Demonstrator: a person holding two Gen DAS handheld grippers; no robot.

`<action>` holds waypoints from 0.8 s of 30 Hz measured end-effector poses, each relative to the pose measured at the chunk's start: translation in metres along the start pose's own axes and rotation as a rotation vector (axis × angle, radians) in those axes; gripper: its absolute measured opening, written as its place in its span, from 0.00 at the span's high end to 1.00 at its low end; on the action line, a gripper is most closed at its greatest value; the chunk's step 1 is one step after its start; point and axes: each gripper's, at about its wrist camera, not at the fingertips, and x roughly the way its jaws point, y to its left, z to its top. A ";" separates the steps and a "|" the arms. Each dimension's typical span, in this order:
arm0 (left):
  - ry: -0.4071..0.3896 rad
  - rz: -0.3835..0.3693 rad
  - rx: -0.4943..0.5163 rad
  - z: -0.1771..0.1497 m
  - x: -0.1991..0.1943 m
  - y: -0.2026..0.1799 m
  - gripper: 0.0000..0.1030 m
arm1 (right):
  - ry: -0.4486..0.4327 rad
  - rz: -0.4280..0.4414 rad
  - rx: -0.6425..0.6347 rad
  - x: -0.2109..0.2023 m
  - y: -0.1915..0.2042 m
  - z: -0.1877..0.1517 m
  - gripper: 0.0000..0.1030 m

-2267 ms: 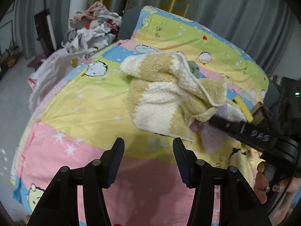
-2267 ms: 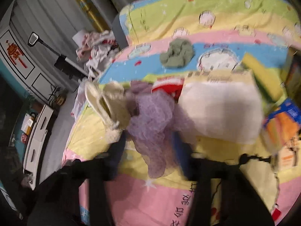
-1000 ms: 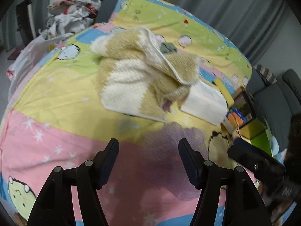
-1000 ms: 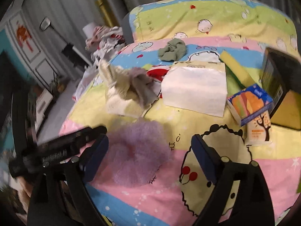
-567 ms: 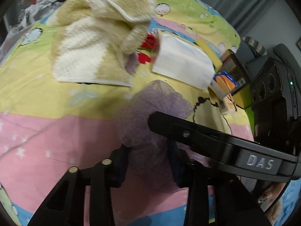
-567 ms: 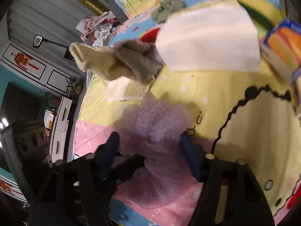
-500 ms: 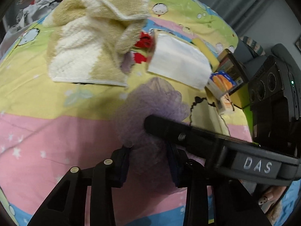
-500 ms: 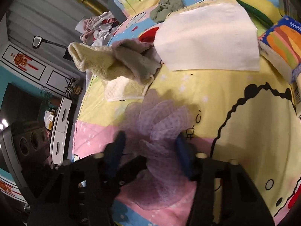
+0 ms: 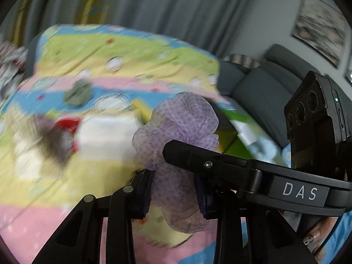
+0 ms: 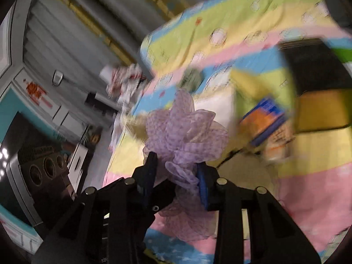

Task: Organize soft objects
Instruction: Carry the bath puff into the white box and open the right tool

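Mesh (image 9: 179, 132) | lifted clear of bedspread (image 9: 88, 70), bunched upright between both tongs | left gripper (image 9: 175, 194) clamped on its lower part | right gripper (image 10: 177, 180) pinching same bundle, crossing from right | box (image 10: 316, 83) far right, nearer right hand
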 end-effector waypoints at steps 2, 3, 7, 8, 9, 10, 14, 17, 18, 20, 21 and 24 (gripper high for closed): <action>-0.004 -0.035 0.043 0.009 0.013 -0.026 0.67 | -0.064 -0.028 0.029 -0.024 -0.019 0.009 0.67; -0.006 -0.060 0.067 0.014 0.022 -0.042 0.67 | -0.096 -0.039 0.048 -0.036 -0.029 0.013 0.67; 0.000 -0.124 0.161 0.026 0.051 -0.095 0.67 | -0.215 -0.102 0.096 -0.080 -0.065 0.020 0.66; 0.006 -0.137 0.182 0.028 0.059 -0.105 0.67 | -0.246 -0.125 0.113 -0.094 -0.078 0.021 0.66; 0.011 -0.152 0.201 0.030 0.067 -0.117 0.67 | -0.267 -0.138 0.125 -0.102 -0.086 0.023 0.66; 0.019 -0.174 0.223 0.032 0.077 -0.130 0.67 | -0.286 -0.151 0.137 -0.109 -0.093 0.023 0.66; 0.043 -0.235 0.295 0.030 0.106 -0.164 0.67 | -0.363 -0.217 0.167 -0.138 -0.132 0.021 0.66; 0.084 -0.264 0.295 0.028 0.132 -0.184 0.67 | -0.391 -0.251 0.231 -0.145 -0.158 0.021 0.65; 0.101 -0.269 0.288 0.028 0.140 -0.188 0.67 | -0.397 -0.263 0.251 -0.147 -0.164 0.021 0.65; 0.134 -0.270 0.279 0.027 0.153 -0.196 0.67 | -0.409 -0.302 0.300 -0.151 -0.180 0.019 0.65; 0.144 -0.269 0.278 0.026 0.158 -0.198 0.67 | -0.418 -0.320 0.323 -0.152 -0.185 0.018 0.65; 0.162 -0.257 0.293 0.020 0.167 -0.207 0.67 | -0.432 -0.334 0.370 -0.155 -0.199 0.013 0.65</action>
